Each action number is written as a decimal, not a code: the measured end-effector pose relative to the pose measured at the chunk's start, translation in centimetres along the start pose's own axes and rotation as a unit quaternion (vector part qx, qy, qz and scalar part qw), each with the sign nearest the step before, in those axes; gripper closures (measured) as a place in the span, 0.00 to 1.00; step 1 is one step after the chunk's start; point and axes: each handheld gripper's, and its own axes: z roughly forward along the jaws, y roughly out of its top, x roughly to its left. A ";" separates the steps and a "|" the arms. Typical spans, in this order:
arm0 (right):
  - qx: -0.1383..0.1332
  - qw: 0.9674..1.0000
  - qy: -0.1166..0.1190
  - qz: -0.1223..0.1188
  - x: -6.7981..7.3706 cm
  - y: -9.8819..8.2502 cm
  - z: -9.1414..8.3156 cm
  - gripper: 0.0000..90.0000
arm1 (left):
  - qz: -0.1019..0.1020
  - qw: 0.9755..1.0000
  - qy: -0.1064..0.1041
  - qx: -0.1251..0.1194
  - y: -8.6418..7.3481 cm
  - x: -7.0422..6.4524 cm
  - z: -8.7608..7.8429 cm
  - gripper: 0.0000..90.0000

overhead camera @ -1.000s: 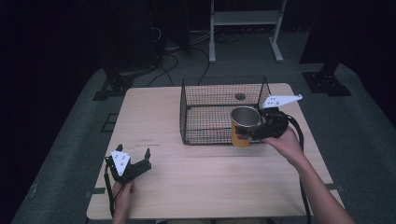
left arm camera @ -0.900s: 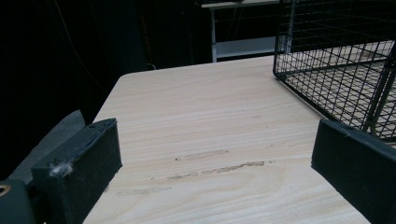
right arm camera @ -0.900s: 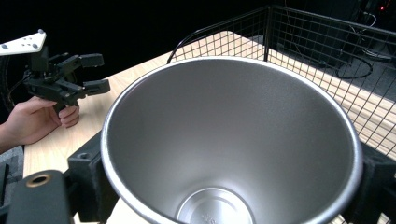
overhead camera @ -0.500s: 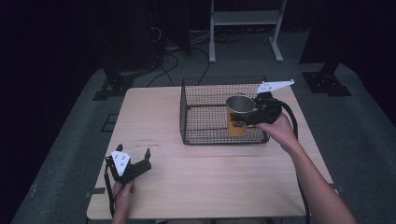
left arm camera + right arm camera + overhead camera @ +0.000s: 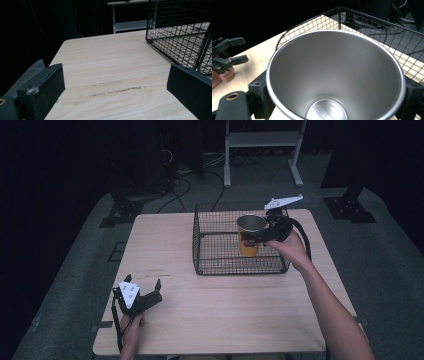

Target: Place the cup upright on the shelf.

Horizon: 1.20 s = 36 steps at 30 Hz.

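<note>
My right gripper [image 5: 256, 238] has its fingers clamped on either side of a metal cup [image 5: 250, 236], holding it upright over the floor of a black wire basket [image 5: 216, 262] that stands toward the far right part of the tabletop [image 5: 230, 310]. The cup has an orange outer wall and a bare steel inside; whether its base touches the basket floor or hangs just above it I cannot tell. It stands in the right half of the basket, near the right wall. The grey three-cornered plate [image 5: 283, 201] atop that gripper juts out above the basket's far right corner, and my right hand [image 5: 292, 247] reaches in over the basket's right wall.

In the right gripper view, the cup's steel interior [image 5: 332, 82] opens toward the camera, its rim pressed by a black finger [image 5: 260, 96] on each side, with the basket's wire wall [image 5: 367, 32] behind it and my other gripper [image 5: 227, 56] far off at the left.

My left gripper [image 5: 145, 296] rests near the near left corner of the tabletop, held by my left hand [image 5: 131, 327], its fingers standing well apart with nothing between them. In the left gripper view, those two black fingers [image 5: 43, 87] frame bare pale wood marked with a few faint scuffs [image 5: 117, 88], and the basket's near left corner [image 5: 175, 32] rises at the upper right.
</note>
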 end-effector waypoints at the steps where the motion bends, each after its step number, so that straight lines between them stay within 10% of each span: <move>1: -0.001 1.000 -0.002 0.001 -0.1 0.1 0.2 0.13 | 0.000 1.000 0.000 0.000 0.0 0.0 0.0 0.01; 36: 0.057 0.998 -0.020 0.025 -3.3 1.9 7.1 0.13 | -0.001 1.000 -0.002 0.000 0.0 0.0 0.0 0.01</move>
